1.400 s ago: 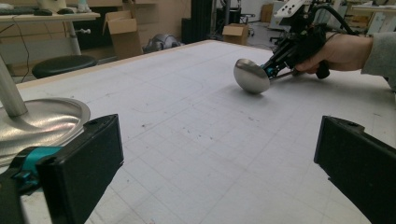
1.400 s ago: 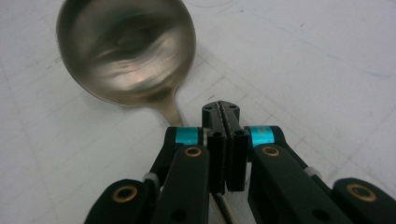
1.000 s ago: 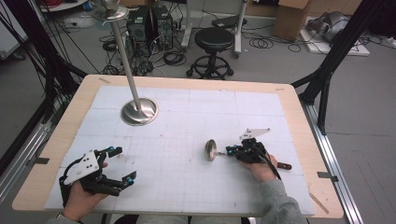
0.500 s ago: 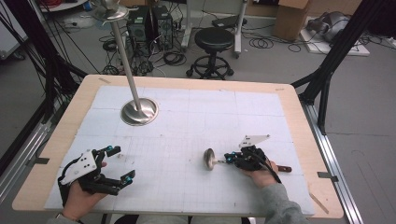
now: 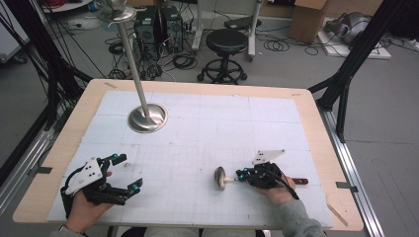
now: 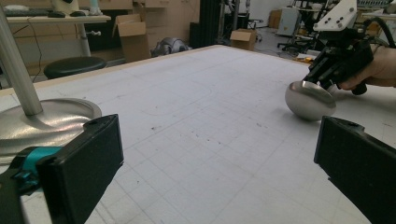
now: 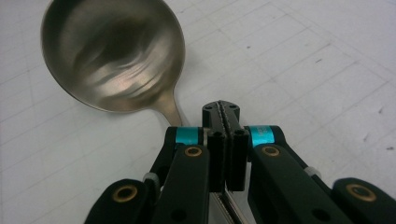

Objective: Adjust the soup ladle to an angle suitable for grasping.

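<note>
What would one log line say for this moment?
right claw: shut on ladle handle, bowl on its edge on table | left claw: open, holding nothing | metal stand: upright, far left

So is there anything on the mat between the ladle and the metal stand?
Nothing visible. The ladle, held in the right gripper, has bare mat all the way to the stand.

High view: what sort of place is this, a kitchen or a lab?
Most likely a lab or workshop, not a kitchen: a gridded work table, computer towers with cables strewn on the floor, a rolling stool and cardboard boxes behind it.
</note>
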Available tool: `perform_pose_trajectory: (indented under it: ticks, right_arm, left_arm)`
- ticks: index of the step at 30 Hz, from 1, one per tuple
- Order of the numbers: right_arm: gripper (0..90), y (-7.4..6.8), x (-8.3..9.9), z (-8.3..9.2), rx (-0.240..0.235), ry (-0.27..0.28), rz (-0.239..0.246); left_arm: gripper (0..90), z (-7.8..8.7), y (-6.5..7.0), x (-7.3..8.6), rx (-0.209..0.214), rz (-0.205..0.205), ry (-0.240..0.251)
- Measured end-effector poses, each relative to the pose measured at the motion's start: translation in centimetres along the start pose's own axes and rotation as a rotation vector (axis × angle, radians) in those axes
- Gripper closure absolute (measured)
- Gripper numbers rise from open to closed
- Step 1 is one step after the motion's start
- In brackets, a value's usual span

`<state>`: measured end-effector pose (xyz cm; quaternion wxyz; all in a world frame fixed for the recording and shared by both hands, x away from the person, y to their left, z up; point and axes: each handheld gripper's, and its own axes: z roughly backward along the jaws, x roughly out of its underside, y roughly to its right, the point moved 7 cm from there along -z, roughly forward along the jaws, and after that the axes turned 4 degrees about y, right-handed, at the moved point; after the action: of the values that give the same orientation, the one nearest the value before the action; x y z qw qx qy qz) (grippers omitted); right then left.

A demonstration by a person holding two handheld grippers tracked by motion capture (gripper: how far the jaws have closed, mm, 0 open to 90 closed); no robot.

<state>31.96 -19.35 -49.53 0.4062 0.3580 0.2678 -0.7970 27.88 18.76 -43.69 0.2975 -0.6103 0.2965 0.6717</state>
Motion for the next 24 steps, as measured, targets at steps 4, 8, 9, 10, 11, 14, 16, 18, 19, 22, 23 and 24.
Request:
perform_pose_trajectory:
  ticks: [4, 8, 9, 10, 11, 14, 16, 18, 19, 22, 23, 24]
  right_arm:
    - [89.7, -0.4, 0.2, 0.1, -0.004, 0.006, 0.013]
    - [89.7, -0.5, 0.1, 0.1, 0.002, 0.006, 0.045]
    - [89.6, -0.6, -0.1, 0.3, -0.007, 0.022, 0.052]
    - [89.6, -0.6, -0.1, 0.3, -0.007, 0.022, 0.052]
    - [89.6, -0.7, -0.6, 0.9, -0.006, 0.061, 0.062]
    - [89.6, -0.7, -0.7, 1.6, -0.012, 0.093, 0.073]
    - [89.6, -0.3, 0.0, 2.7, 0.009, 0.097, 0.070]
    - [89.6, -0.2, 0.2, 3.0, 0.016, 0.099, 0.066]
    - [89.6, 0.2, 0.7, 3.9, 0.029, 0.105, 0.053]
    - [89.6, 0.4, 1.1, 4.9, 0.044, 0.122, 0.046]
    - [89.6, 0.4, 1.5, 6.0, 0.055, 0.150, 0.032]
    - [89.6, 0.4, 1.6, 6.5, 0.063, 0.157, 0.032]
  left_arm:
    - [1.8, -0.1, 0.1, 0.0, 0.007, 0.001, 0.004]
    - [1.8, 0.0, 0.1, -0.1, 0.003, 0.000, 0.013]
    - [1.8, 0.0, 0.1, -0.1, 0.006, -0.002, 0.013]
    - [1.8, 0.0, 0.1, -0.1, 0.006, -0.002, 0.013]
    - [1.8, -0.1, 0.1, -0.2, 0.008, 0.001, 0.016]
    - [1.8, 0.0, 0.1, -0.1, 0.009, 0.002, 0.013]
    - [1.8, 0.1, 0.1, -0.2, 0.008, 0.003, 0.015]
    - [1.8, 0.2, 0.1, -0.3, 0.007, 0.006, 0.021]
    - [1.8, 0.3, 0.1, -0.4, 0.009, 0.014, 0.028]
    - [1.8, 0.4, 0.0, -0.5, 0.005, 0.028, 0.036]
    - [1.8, 0.5, -0.3, -0.5, -0.002, 0.029, 0.040]
    - [1.8, 0.4, -0.3, -0.5, -0.006, 0.031, 0.041]
